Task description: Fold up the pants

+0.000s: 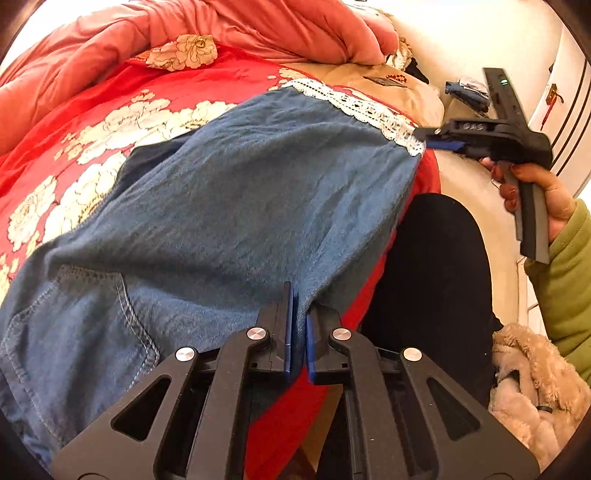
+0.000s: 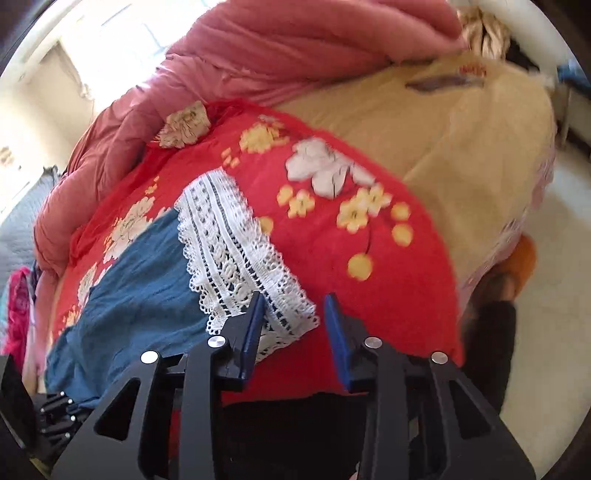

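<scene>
Blue denim pants (image 1: 236, 206) with a white lace hem (image 1: 365, 110) lie across a red floral bedspread (image 1: 110, 107). My left gripper (image 1: 299, 299) is shut on the near edge of the pants by the bed's edge. My right gripper (image 2: 293, 301) is open; its jaws stand either side of the lace hem's corner (image 2: 243, 258) without clamping it. The right gripper also shows in the left wrist view (image 1: 428, 134), at the hem's far right corner. The blue fabric (image 2: 140, 288) runs left from the lace.
A pink quilt (image 1: 258, 26) is bunched at the back of the bed, beside a tan blanket (image 2: 461, 140). The person's dark leg (image 1: 436, 280) and a fluffy beige coat (image 1: 535, 387) sit at the bed's near right edge. Pale floor (image 2: 554, 258) lies to the right.
</scene>
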